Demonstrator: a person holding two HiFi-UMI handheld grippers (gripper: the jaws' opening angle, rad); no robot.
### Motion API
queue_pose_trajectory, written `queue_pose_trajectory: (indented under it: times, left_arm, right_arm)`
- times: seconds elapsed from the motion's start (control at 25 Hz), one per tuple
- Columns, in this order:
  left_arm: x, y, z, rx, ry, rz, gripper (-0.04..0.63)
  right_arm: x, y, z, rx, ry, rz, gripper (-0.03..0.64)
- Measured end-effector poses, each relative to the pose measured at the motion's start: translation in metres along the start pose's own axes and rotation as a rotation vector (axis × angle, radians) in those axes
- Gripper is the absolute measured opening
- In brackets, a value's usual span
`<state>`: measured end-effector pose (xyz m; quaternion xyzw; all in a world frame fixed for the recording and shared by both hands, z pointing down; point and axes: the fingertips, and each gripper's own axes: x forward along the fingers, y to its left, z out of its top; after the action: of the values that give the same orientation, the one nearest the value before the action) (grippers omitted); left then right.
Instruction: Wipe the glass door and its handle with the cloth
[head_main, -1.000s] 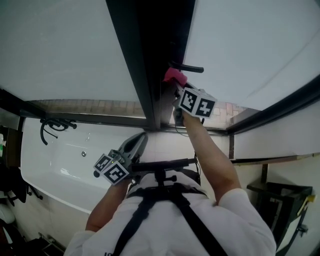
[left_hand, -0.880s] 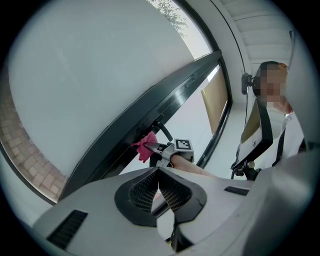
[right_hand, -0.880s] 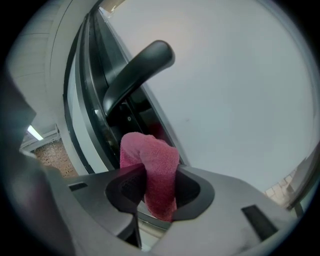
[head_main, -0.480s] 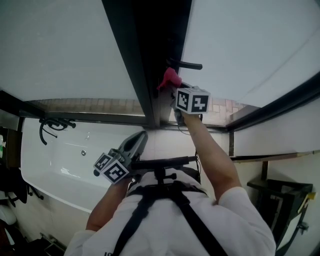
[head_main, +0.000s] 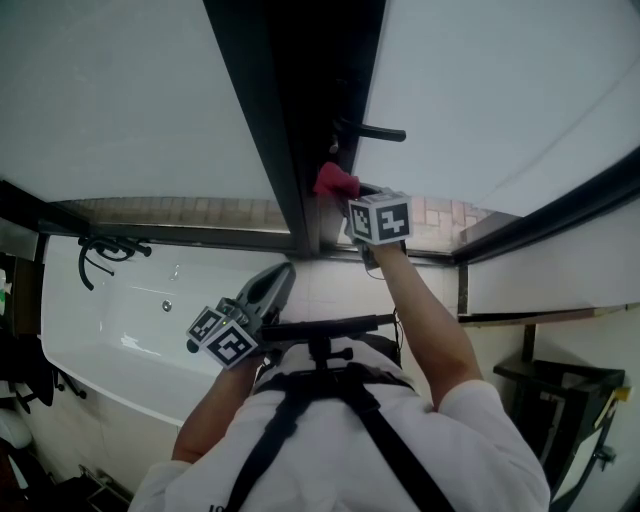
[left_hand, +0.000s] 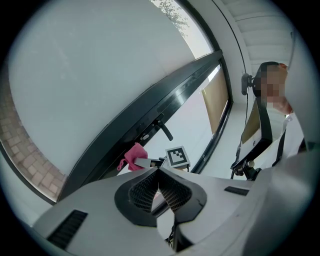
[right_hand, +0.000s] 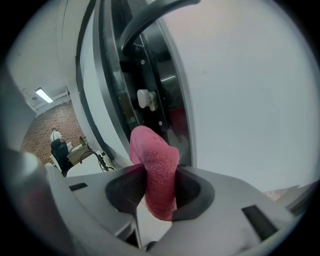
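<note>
Right gripper (right_hand: 161, 176) jaws clamp pink terry cloth (right_hand: 150, 149) beneath black lever handle (head_main: 378, 131), upper centre; left gripper (left_hand: 159, 172) jaws together, empty.

Cloth (head_main: 335, 180) near handle (head_main: 372, 131), beside door frame (head_main: 290, 120); bathtub (head_main: 130, 330) at left.

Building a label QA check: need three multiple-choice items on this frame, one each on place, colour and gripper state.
1. In the head view, where is the pink terry cloth relative to the black lever door handle?
A) just below it B) draped over it C) far above it
2. Cloth colour?
A) blue B) pink C) white
3. State of the left gripper?
A) shut on the cloth B) wide open C) shut, empty

A: the cloth sits under the handle.
B: it is plainly pink in the right gripper.
C: its jaws meet with nothing between.
</note>
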<state>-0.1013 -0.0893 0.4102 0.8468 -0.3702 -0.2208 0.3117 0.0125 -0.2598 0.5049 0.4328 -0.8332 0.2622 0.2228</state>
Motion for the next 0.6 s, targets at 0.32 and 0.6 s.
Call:
queue_pose_trajectory:
  times: [0.32,0.6]
  left_arm:
    - [0.002,0.003,-0.001,-0.011,0.004,-0.004,-0.006]
    - [0.003,0.003,-0.003,-0.016,0.007,-0.005,-0.006]
  right_arm:
    - [-0.037,0.01,0.039,-0.006,-0.171,-0.006,0.132]
    - [-0.075,0.048,0.104,0.023,-0.364,0.08,0.132]
